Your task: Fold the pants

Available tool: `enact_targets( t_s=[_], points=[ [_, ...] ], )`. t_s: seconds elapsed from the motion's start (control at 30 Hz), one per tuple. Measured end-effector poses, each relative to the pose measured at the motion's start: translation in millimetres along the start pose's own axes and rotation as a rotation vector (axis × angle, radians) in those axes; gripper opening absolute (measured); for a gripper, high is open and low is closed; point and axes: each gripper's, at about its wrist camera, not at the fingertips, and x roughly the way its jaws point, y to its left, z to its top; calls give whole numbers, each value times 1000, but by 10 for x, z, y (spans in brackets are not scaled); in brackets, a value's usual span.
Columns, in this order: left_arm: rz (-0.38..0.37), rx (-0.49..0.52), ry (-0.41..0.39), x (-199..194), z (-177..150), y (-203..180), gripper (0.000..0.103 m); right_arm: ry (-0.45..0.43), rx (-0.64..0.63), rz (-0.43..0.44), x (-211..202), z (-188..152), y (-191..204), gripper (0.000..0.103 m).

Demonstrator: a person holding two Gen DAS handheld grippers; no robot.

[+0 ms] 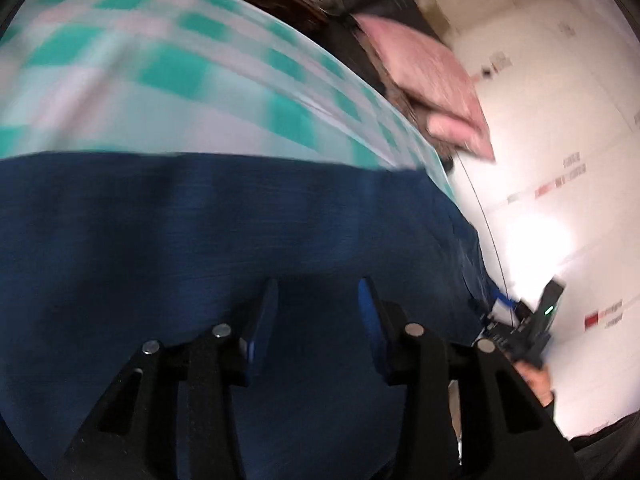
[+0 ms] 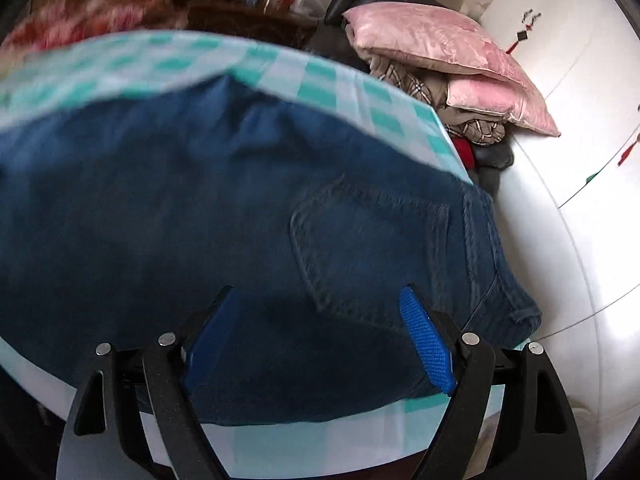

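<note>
Dark blue denim pants (image 2: 224, 216) lie flat on a table with a teal and white checked cloth (image 2: 340, 80). A back pocket (image 2: 368, 248) shows near the pants' right end. My right gripper (image 2: 320, 300) is open and empty, its blue pads just above the pants near the table's front edge. In the left wrist view the pants (image 1: 200, 232) fill the lower half, and my left gripper (image 1: 320, 284) is open and empty, close over the denim. The other gripper's body (image 1: 532, 332) shows at the right edge of that view. Both views are blurred.
Pink pillows (image 2: 448, 52) and folded blankets (image 2: 460, 120) are piled beyond the table's right end, also seen in the left wrist view (image 1: 432, 80). A dark wooden shelf with small items (image 2: 256, 4) stands behind. A white wall (image 2: 580, 200) is at the right.
</note>
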Motion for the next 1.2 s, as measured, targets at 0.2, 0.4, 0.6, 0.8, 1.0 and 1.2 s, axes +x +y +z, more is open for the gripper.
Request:
enact_targets(
  t_s=[0.2, 0.4, 0.6, 0.8, 1.0, 1.2],
  points=[
    [187, -73, -79, -943, -17, 700, 42, 14, 37, -16, 107, -49, -82, 84],
    [342, -202, -202, -1820, -60, 1217, 42, 2, 28, -55, 15, -44, -60, 84],
    [307, -165, -130, -1677, -108, 1194, 41, -15, 72, -82, -41, 14, -261, 84],
    [415, -227, -188, -1983, -63, 1464, 18, 35, 66, -139, 174, -53, -512, 84],
    [369, -127, -210, -1952, 145, 1053, 31, 45, 94, -109, 272, -88, -602, 85],
    [268, 42, -98, -1443, 265, 649, 37, 52, 101, -124, 246, -64, -646, 85]
  ],
)
